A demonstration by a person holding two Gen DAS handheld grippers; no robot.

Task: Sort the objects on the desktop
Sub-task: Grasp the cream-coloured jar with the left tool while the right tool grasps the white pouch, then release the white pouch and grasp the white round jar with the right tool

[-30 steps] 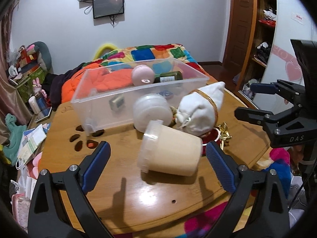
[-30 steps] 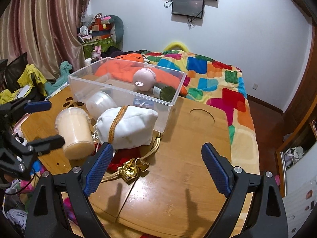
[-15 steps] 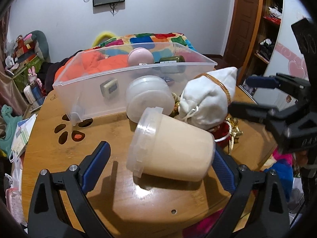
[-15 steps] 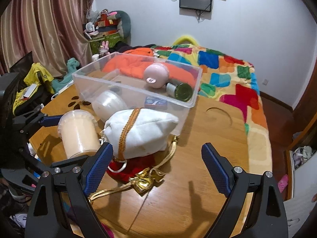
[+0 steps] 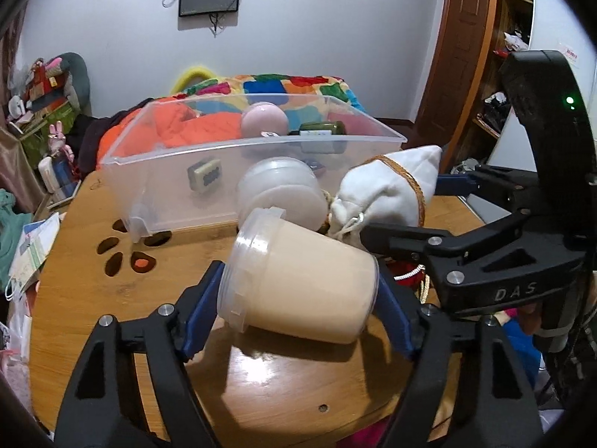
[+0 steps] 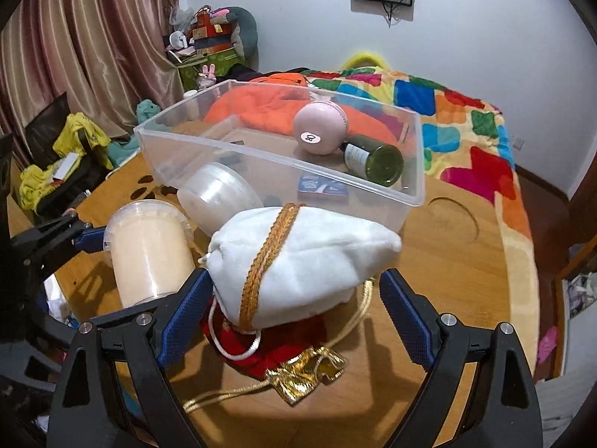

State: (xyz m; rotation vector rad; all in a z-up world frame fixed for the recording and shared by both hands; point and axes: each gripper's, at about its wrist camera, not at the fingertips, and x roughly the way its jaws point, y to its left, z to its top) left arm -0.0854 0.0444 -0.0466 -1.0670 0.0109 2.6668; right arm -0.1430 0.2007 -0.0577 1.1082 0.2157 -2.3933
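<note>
The left gripper (image 5: 298,298) pinched the one cream tub (image 5: 298,283) lying on the wooden table (image 5: 74,298), while the right gripper (image 6: 294,313) stood wide open around the one white pouch (image 6: 302,261), apparently gripping nothing. One pink ball (image 6: 321,132), one green bottle (image 6: 373,158) and a few small items already lay in the clear bin (image 6: 209,145). A round lidded container (image 6: 220,196), red and gold cloth (image 6: 298,369), tub and pouch remained outside, so sorting looked roughly half done.

You've got a round wooden table (image 6: 466,261) w/ paw-shaped cutouts (image 5: 123,250). Directly on it: clear plastic bin (image 6: 406,186), cream-filled lidded tub (image 5: 298,291) on its side, red pouch w/ gold cord (image 6: 287,347) under a white drawstring bag (image 6: 309,261).
</note>
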